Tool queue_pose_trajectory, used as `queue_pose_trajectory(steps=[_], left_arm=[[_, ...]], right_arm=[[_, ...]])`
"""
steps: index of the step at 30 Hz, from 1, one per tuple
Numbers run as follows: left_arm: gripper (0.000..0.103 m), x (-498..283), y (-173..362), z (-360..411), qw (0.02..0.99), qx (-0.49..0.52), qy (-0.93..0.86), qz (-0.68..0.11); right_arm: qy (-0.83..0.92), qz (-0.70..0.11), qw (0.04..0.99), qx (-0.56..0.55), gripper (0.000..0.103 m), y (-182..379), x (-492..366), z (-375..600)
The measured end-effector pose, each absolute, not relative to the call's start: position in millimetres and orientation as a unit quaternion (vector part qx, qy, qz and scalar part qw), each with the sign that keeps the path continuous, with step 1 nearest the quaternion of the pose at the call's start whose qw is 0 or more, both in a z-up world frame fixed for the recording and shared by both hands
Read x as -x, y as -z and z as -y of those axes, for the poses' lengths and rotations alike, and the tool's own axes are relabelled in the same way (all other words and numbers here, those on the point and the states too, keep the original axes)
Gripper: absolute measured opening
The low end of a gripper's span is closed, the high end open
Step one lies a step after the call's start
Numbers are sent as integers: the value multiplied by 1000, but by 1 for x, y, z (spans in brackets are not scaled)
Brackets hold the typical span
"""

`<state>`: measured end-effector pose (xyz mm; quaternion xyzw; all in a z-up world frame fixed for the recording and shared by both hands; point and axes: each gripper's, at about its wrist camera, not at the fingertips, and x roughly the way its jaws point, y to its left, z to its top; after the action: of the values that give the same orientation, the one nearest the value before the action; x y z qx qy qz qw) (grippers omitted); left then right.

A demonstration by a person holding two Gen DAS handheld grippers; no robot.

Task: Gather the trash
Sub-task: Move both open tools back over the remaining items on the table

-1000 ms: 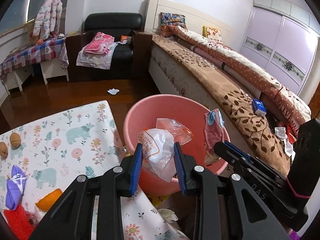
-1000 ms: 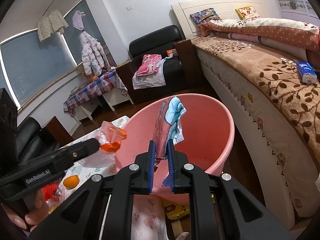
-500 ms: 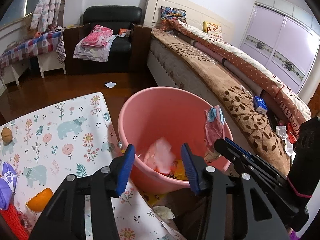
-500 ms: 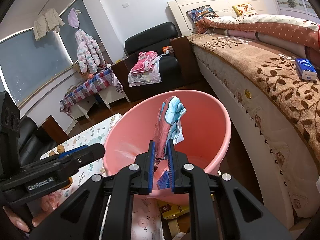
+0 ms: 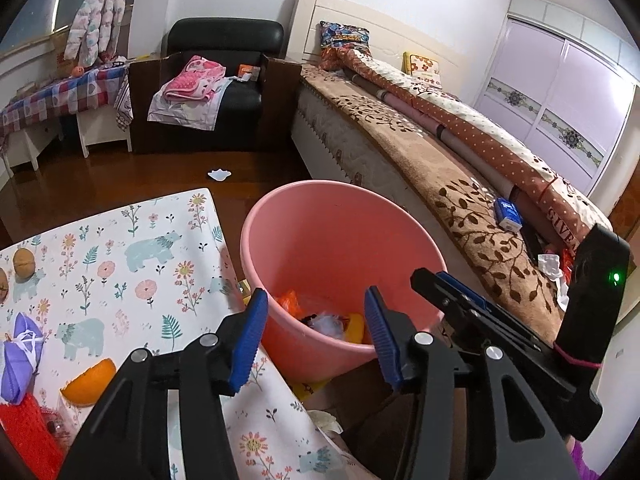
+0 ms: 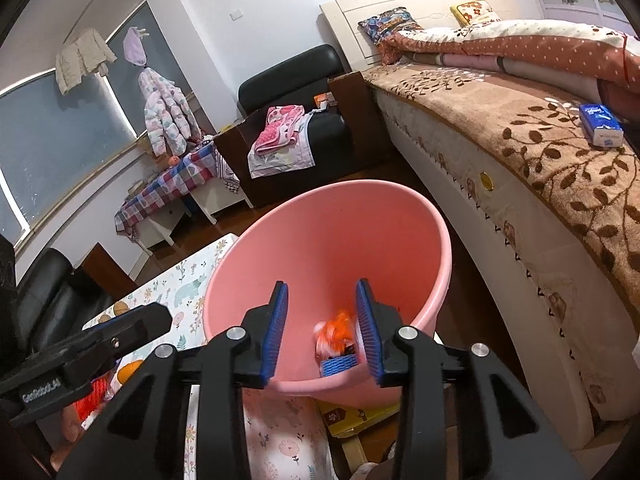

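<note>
A pink plastic bin (image 5: 340, 240) stands on the floor between the table and the bed; it also shows in the right wrist view (image 6: 332, 248). Wrappers and plastic bags (image 5: 320, 316) lie at its bottom, seen too in the right wrist view (image 6: 336, 340). My left gripper (image 5: 316, 332) is open and empty over the bin's near rim. My right gripper (image 6: 322, 328) is open and empty over the bin; it also shows in the left wrist view (image 5: 460, 300).
A table with a floral cloth (image 5: 120, 264) holds an orange peel (image 5: 90, 378), a purple wrapper (image 5: 20, 356), a red net (image 5: 24, 436) and walnuts (image 5: 25, 264). A bed (image 5: 440, 168) lies to the right. White scrap (image 5: 219, 174) lies on the floor.
Both grippers opened. The plastic bag fell from my left gripper and the pink and blue wrapper fell from my right gripper into the bin.
</note>
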<state>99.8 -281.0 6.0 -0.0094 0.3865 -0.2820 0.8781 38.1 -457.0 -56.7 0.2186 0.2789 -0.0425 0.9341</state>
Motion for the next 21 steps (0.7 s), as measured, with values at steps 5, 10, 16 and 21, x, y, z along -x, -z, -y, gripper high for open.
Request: queue_pose_trajectory(steps=[5,10,16,21], left_arm=[[50,-88,-15,272,884,6,282,-373],[50,-77,-25,255,889,7,279,-362],[50,-63,-33,229,901,-4,257,-349],[50,-57,-25,201,903,-9,239,-358]], right_arm=[[37,-274,939,-205,36,48,-34,448],[32,-265,944,-192,36,36,-27,434],[13,-260,948,-182,36,24,-17,411],[-6,-267,948,-171,36,19,-11,387]])
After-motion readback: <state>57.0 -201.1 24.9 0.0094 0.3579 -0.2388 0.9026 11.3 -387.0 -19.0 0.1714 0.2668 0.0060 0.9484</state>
